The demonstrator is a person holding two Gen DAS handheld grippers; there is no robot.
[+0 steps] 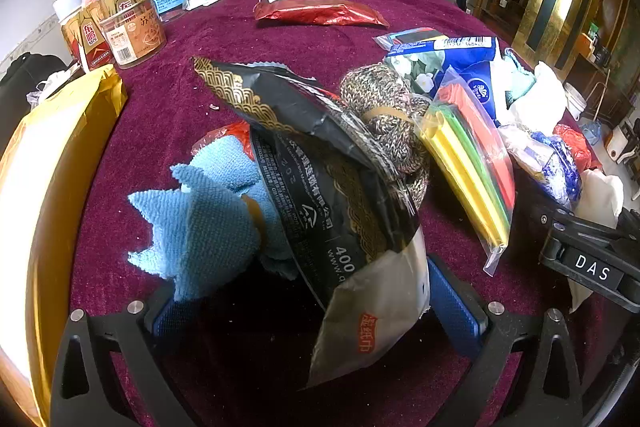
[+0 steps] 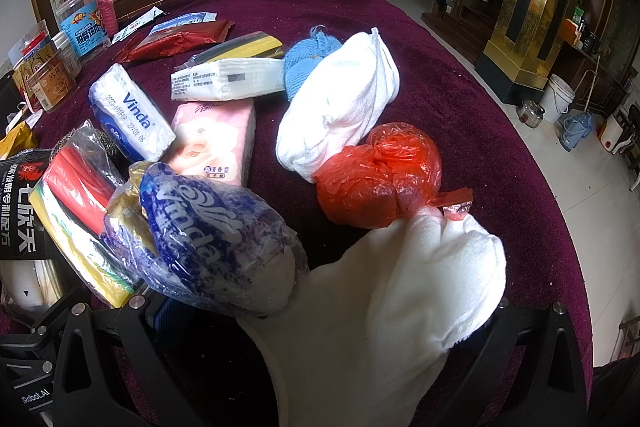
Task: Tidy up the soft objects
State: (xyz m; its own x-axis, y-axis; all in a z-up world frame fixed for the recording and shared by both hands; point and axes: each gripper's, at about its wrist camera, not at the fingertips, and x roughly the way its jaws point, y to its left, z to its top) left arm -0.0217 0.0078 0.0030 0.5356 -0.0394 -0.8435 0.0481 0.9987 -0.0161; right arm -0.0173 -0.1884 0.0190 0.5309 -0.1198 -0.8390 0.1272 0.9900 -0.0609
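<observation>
Maroon velvet covers the round table (image 1: pixel 320 43), which is crowded with packets and bundles. At the far left stand snack jars (image 1: pixel 132 27); a red foil packet (image 1: pixel 320 11) lies far centre, and a yellow bag (image 1: pixel 60 155) fills the near left edge.

In the left wrist view the left gripper (image 1: pixel 316 315) holds a black tissue pack (image 1: pixel 332 195) between its blue pads (image 1: pixel 456 303), the pack's pale end sitting in the jaws (gold wave pattern, "400" readable). It hides most of a blue cloth (image 1: pixel 200 219) on its left and a brown knit bundle (image 1: pixel 384 115) behind. Just right lies a bag of coloured strips (image 1: pixel 468 151).

In the right wrist view the right gripper (image 2: pixel 320 339) is closed on a white towel (image 2: pixel 396 291), which blocks the jaws. Touching it on the left is a crumpled "Vinda" wrapper (image 2: pixel 212 239); beyond it sits a red plastic ball (image 2: pixel 380 175). Farther off lie another white towel (image 2: pixel 340 103), a "Vinda" tissue pack (image 2: pixel 130 115) and a pink tissue pack (image 2: pixel 216 143).
</observation>
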